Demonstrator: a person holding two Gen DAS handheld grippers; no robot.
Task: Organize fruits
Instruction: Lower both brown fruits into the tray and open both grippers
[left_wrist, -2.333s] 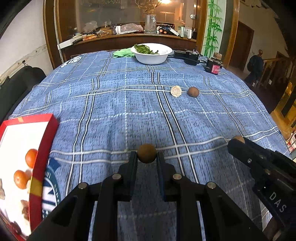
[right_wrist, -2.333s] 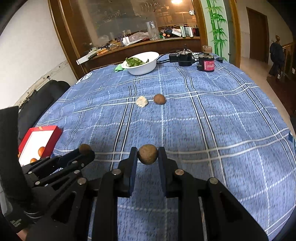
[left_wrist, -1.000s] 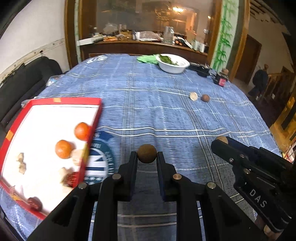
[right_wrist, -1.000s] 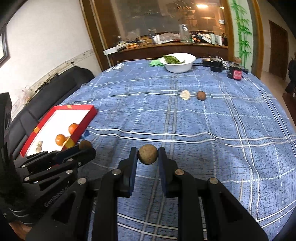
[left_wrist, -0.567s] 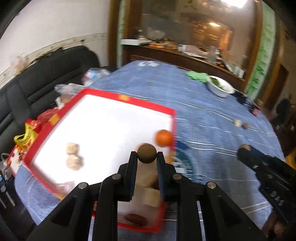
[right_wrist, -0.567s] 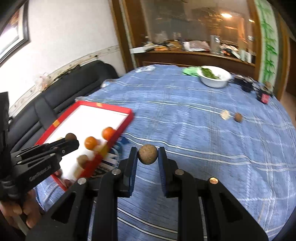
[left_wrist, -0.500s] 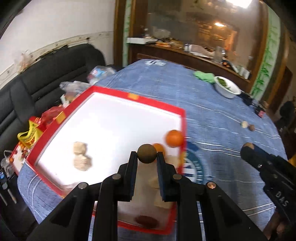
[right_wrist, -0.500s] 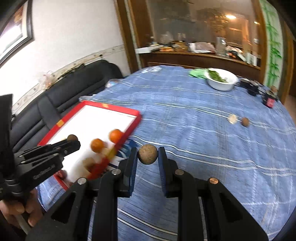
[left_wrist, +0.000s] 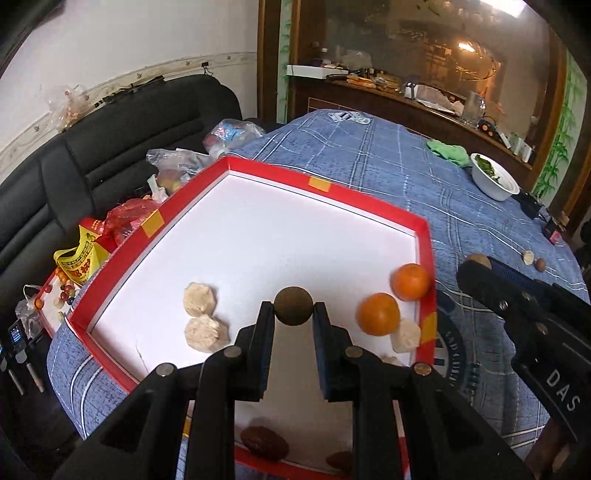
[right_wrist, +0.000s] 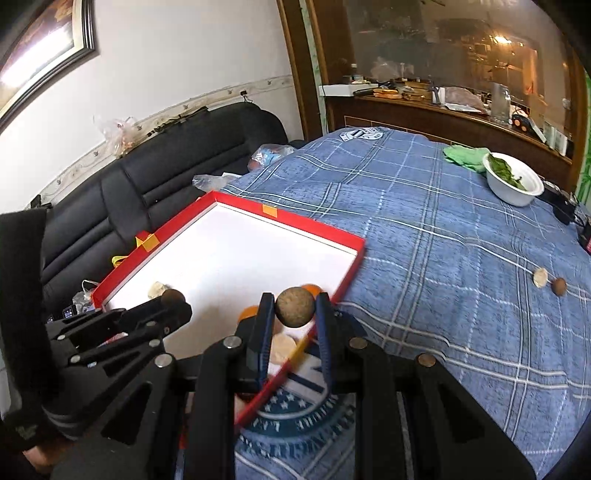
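My left gripper (left_wrist: 293, 314) is shut on a dark brown round fruit (left_wrist: 293, 305) and holds it above the red-rimmed white tray (left_wrist: 423, 236). In the tray lie two oranges (left_wrist: 378, 314), pale peeled fruits (left_wrist: 199, 299) and dark red fruits (left_wrist: 264, 441). My right gripper (right_wrist: 294, 312) is shut on a tan round fruit (right_wrist: 294, 306) over the tray's right rim (right_wrist: 347, 277). The right gripper shows in the left wrist view (left_wrist: 476, 264); the left gripper shows in the right wrist view (right_wrist: 173, 299). A pale fruit (right_wrist: 540, 277) and a brown fruit (right_wrist: 559, 286) lie on the tablecloth far right.
A blue plaid cloth (right_wrist: 443, 240) covers the table. A white bowl of greens (right_wrist: 513, 184) and a green rag (right_wrist: 465, 153) stand at the back. A black sofa (left_wrist: 110, 144) with plastic bags (left_wrist: 177, 162) lies left of the tray. A wooden counter (left_wrist: 388, 96) is behind.
Both grippers have swung left from the open tablecloth to the tray, each still holding its fruit. The left gripper now hangs over the tray's inside; the right is at its rim.
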